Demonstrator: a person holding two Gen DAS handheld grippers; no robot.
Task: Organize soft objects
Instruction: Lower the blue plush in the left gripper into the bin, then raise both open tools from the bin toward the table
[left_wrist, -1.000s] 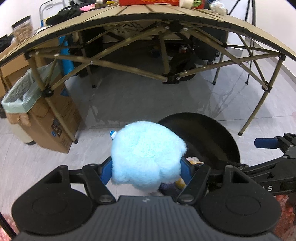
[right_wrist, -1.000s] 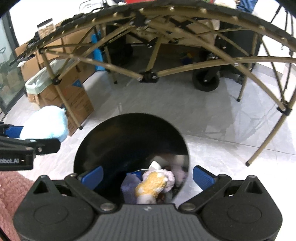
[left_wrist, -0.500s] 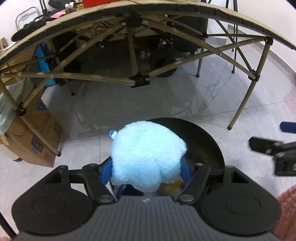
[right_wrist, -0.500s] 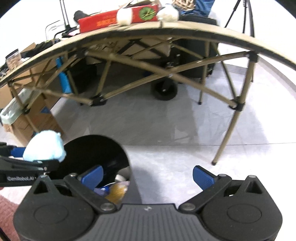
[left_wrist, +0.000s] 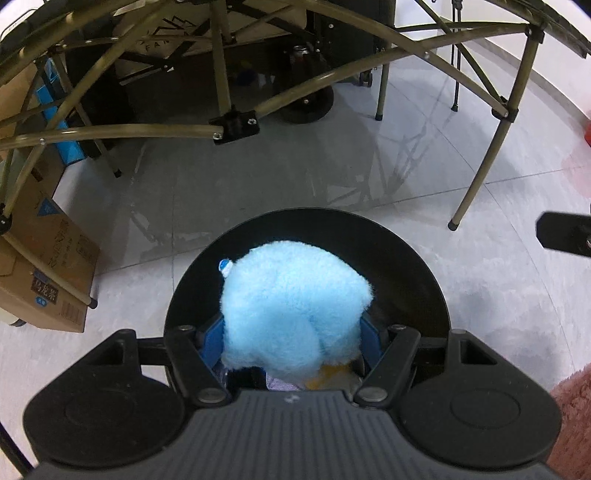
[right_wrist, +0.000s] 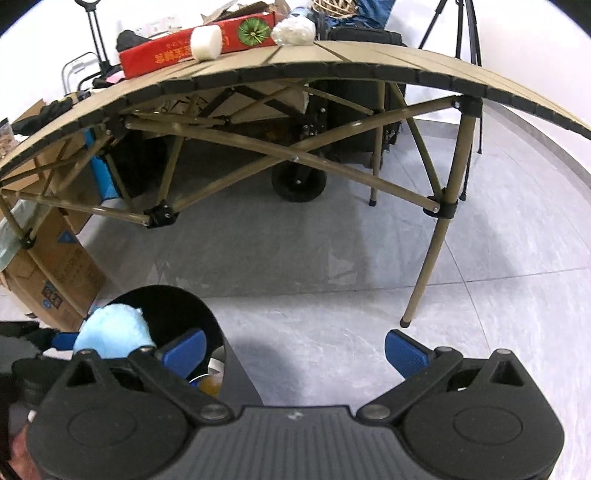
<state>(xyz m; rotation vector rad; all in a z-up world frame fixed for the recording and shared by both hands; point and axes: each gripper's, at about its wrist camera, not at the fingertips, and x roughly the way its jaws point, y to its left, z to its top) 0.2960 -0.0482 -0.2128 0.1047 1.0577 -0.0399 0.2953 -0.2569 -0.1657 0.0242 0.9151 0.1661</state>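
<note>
A pale blue plush (left_wrist: 291, 310) is held pinched between the blue pads (left_wrist: 212, 341) of the left tool (left_wrist: 291, 347), directly above the mouth of a round black bin (left_wrist: 413, 266) standing on the grey floor (left_wrist: 258, 184). Other soft things (a yellow one (left_wrist: 332, 373) and a lilac one, only partly seen) already lie in the bin below. In the right wrist view the same plush (right_wrist: 112, 334) is shown over the bin (right_wrist: 192, 306) at lower left, while the right tool (right_wrist: 291, 350) is spread wide with nothing between its pads, pointed at bare floor beside the bin. A folding camp surface (right_wrist: 332, 62), loaded with a red box (right_wrist: 199, 48), stands well behind.

The drop-off step appears to be in hand: the plush is carried but not yet let go. The next move is judged to call for the left pads to be parted while the plush is kept centred over the opening, so that it falls inside rather than catching on the rim.
</note>
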